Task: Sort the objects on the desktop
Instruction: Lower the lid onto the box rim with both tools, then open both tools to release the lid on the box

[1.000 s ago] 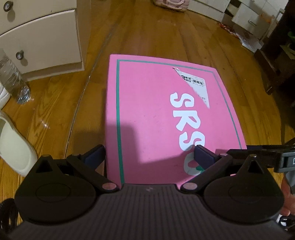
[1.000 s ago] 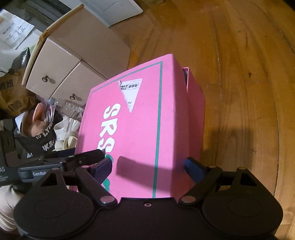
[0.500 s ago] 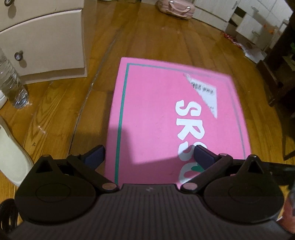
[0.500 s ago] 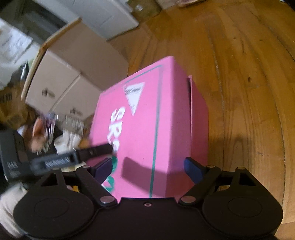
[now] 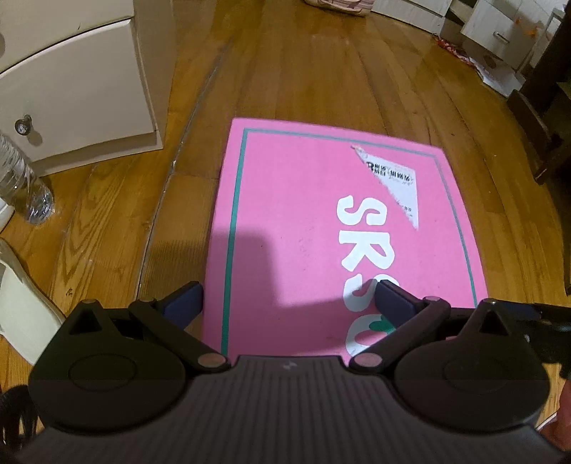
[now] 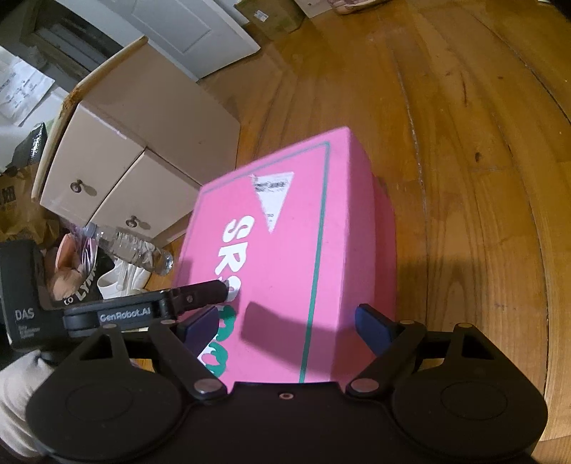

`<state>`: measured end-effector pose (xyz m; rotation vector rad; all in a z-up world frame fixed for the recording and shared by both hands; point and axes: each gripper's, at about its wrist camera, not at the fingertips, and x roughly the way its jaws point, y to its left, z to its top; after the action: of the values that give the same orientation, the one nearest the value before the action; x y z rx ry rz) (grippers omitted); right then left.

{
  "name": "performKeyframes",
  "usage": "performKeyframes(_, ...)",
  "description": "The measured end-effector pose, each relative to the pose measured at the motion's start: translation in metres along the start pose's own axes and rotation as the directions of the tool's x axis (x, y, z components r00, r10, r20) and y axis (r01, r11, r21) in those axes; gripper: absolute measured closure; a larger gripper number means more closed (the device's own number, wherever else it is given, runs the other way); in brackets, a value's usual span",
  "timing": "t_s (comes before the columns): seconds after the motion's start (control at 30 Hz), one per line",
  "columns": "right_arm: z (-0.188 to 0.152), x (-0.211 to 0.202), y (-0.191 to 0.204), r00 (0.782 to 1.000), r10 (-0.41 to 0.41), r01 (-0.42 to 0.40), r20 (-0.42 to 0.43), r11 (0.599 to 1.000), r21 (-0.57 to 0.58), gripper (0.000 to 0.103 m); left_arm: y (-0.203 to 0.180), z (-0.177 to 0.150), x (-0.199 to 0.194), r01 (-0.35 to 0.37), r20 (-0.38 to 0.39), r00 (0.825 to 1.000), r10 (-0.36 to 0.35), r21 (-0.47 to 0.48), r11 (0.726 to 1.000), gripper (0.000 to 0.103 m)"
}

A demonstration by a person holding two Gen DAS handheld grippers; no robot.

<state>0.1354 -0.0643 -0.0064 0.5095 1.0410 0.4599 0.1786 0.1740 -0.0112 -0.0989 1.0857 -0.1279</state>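
With the pink box (image 5: 321, 232) sitting lid-up on the wooden floor (image 5: 303, 71) beside the white drawer unit (image 5: 71, 89), keep your left gripper (image 5: 285, 299) and right gripper (image 6: 285, 324), both spread wide and empty, level above its near edge.

The pink box (image 5: 321, 228) sits on the wooden floor (image 5: 321, 82), filling the middle. Beyond its far edge the boards run bare toward white drawer units (image 5: 499, 32) at the far right. On its left, a bare strip of floor separates it from the cream drawer cabinet (image 5: 78, 92), with a plastic water bottle (image 5: 25, 189) and a white slipper (image 5: 21, 303) nearer. In the right wrist view, bare boards (image 6: 481, 178) lie along the box's right side; clutter, seemingly bags (image 6: 75, 271), crowds its left.
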Motion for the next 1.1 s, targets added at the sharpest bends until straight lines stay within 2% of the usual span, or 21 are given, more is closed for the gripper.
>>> performKeyframes(0.23,0.003,0.0,0.005,1.0,-0.002,0.002,-0.007,1.0,-0.029,0.015,0.001,-0.001,0.0,-0.009,0.016,1.0,0.009,0.0,1.0,0.0)
performKeyframes(0.33,0.001,-0.001,0.004,1.0,0.007,-0.008,-0.006,0.999,-0.033,0.016,0.002,-0.004,0.001,-0.018,-0.005,1.0,0.018,0.01,1.0,0.0)
performKeyframes(0.4,-0.001,-0.005,0.007,1.0,0.008,-0.007,0.014,0.998,-0.054,0.019,-0.002,-0.006,-0.002,-0.047,-0.028,0.998,0.049,0.041,0.998,0.0)
performKeyframes(0.43,-0.001,-0.008,0.012,0.999,-0.016,0.02,0.041,0.994,-0.103,0.019,-0.004,-0.007,-0.005,-0.059,-0.031,0.998,0.06,0.058,0.997,0.0)
performKeyframes(0.5,-0.004,-0.013,0.028,0.989,-0.111,0.132,0.096,0.96,-0.246,0.019,-0.006,-0.01,-0.012,-0.079,-0.029,0.996,0.082,0.098,0.992,0.0)
performKeyframes(0.57,-0.007,-0.014,0.036,0.988,-0.123,0.146,0.096,0.942,-0.303,0.019,-0.005,-0.013,-0.018,-0.088,-0.03,0.995,0.092,0.117,0.989,0.0)
performKeyframes(0.67,-0.009,-0.01,0.036,0.995,-0.063,0.082,0.075,0.954,-0.288,0.02,0.002,-0.016,-0.018,-0.068,-0.05,0.996,0.072,0.083,0.994,0.0)
performKeyframes(0.7,-0.01,-0.006,0.038,0.993,-0.08,0.103,0.087,0.948,-0.303,0.028,0.004,-0.016,-0.015,-0.07,-0.067,0.995,0.075,0.071,0.995,0.0)
performKeyframes(0.77,-0.011,0.005,0.047,0.979,-0.171,0.199,0.108,0.909,-0.366,0.038,0.006,-0.016,-0.012,-0.077,-0.083,0.993,0.083,0.067,0.995,0.0)
performKeyframes(0.8,-0.011,0.009,0.048,0.976,-0.194,0.218,0.101,0.899,-0.38,0.038,0.006,-0.016,-0.011,-0.078,-0.078,0.993,0.084,0.071,0.994,0.0)
performKeyframes(0.97,-0.007,0.015,0.042,0.973,-0.223,0.228,0.055,0.908,-0.353,0.038,0.004,-0.018,-0.007,-0.067,-0.086,0.994,0.073,0.068,0.995,0.0)
performKeyframes(1.1,-0.01,0.017,0.038,0.976,-0.214,0.211,0.028,0.917,-0.339,0.038,0.001,-0.018,-0.005,-0.063,-0.087,0.994,0.068,0.065,0.996,0.0)
